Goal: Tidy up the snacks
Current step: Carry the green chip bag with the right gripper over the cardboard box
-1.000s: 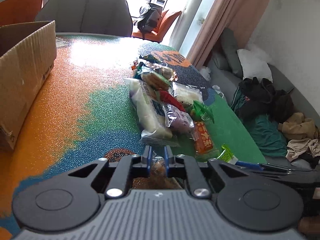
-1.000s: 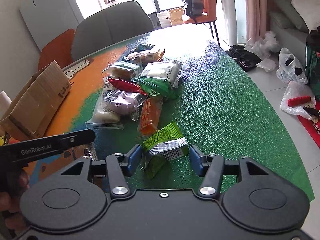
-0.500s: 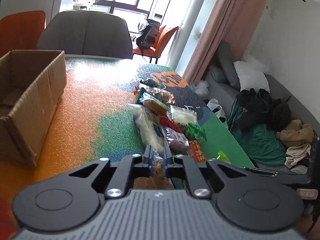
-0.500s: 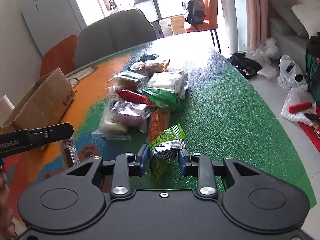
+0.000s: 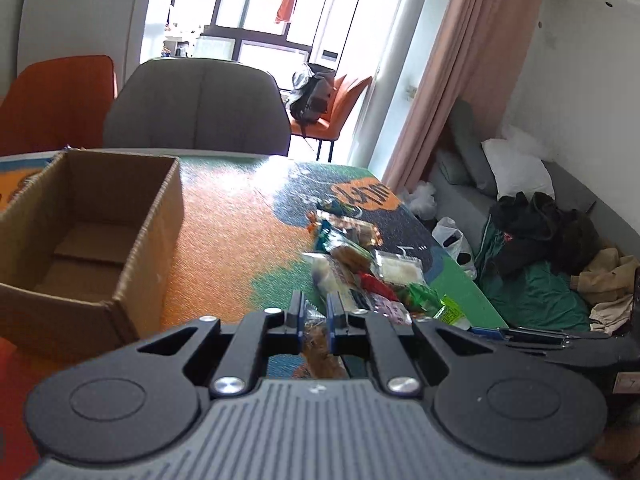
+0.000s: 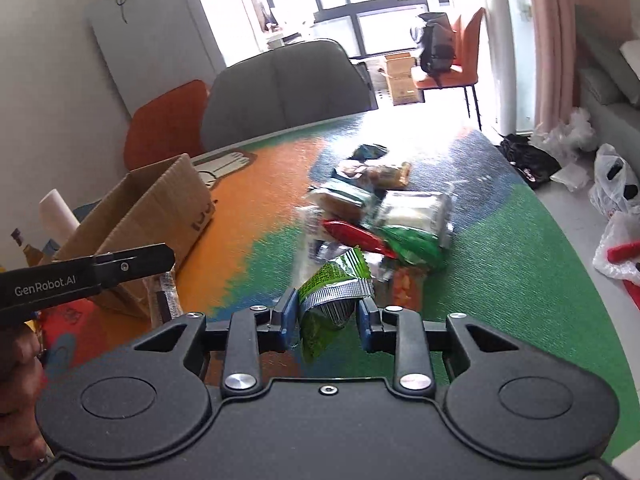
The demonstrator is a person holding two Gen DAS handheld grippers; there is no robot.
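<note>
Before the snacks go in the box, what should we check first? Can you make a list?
1. Left tool has a snack: ok, shut on a clear brown snack packet.
2. Right tool has a snack: ok, shut on the green packet.
3. Cardboard box is open on top: ok.
4. Room inside the box: ok, its floor shows bare.
5. Green packet held firmly: cannot tell; it hangs tilted.
6. Snack pile left to sort: not ok, many remain.

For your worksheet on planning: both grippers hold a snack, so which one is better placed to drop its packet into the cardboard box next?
Left. The left gripper is nearer the cardboard box; the right gripper, holding the green packet, sits farther away.
</note>
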